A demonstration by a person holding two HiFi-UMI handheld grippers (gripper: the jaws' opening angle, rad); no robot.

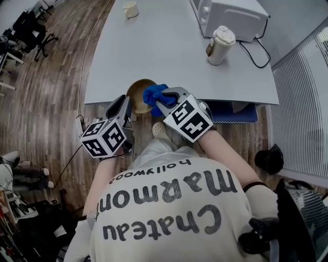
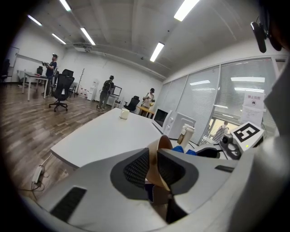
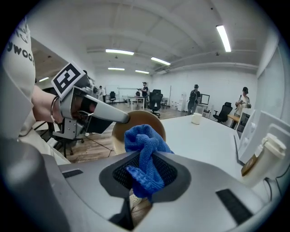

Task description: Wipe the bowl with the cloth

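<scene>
A tan wooden bowl (image 1: pixel 138 94) hangs in the air just off the near edge of the white table (image 1: pixel 169 56). My left gripper (image 1: pixel 124 105) is shut on its rim. In the left gripper view the bowl (image 2: pixel 158 159) stands edge-on between the pads. My right gripper (image 1: pixel 163 98) is shut on a blue cloth (image 1: pixel 155 96), which lies against the bowl's right side. The right gripper view shows the cloth (image 3: pixel 144 156) bunched between the jaws, with the bowl (image 3: pixel 136 123) just beyond it.
On the table stand a lidded travel cup (image 1: pixel 220 45), a white microwave (image 1: pixel 230 15) with its black cable, and a small cup (image 1: pixel 130 8) at the far end. A blue mat (image 1: pixel 233 113) lies under the table's edge. Office chairs (image 1: pixel 31 28) stand on the wood floor to the left.
</scene>
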